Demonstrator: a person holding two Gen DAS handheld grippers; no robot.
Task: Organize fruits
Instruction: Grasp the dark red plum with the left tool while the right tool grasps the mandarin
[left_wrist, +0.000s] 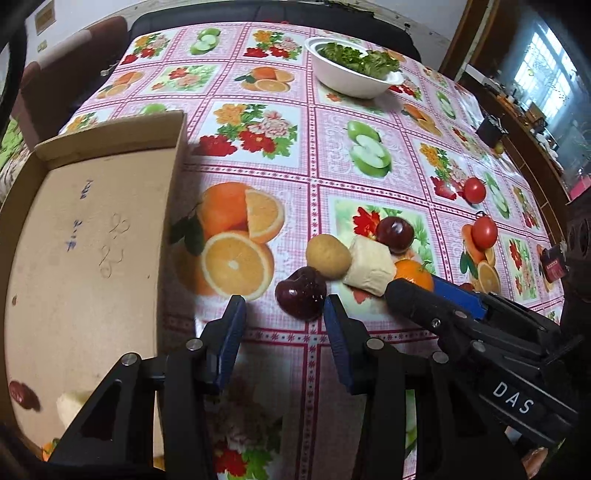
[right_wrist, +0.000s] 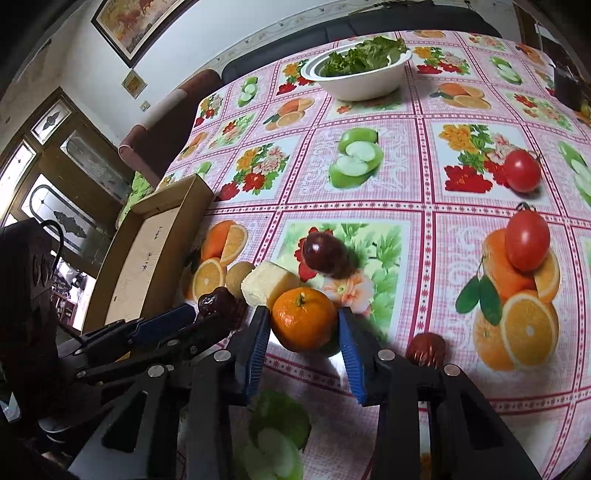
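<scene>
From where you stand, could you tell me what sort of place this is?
Probably a home dining room: a table under a fruit-print tablecloth, a framed picture on the wall, a padded chair pushed up to the table, and a bowl of greens set out.

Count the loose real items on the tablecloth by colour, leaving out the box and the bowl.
Bright red tomatoes: 2
Dark red fruits: 3
Orange fruit: 1
Brown round item: 1
Pale yellow chunk: 1
Total: 8
</scene>
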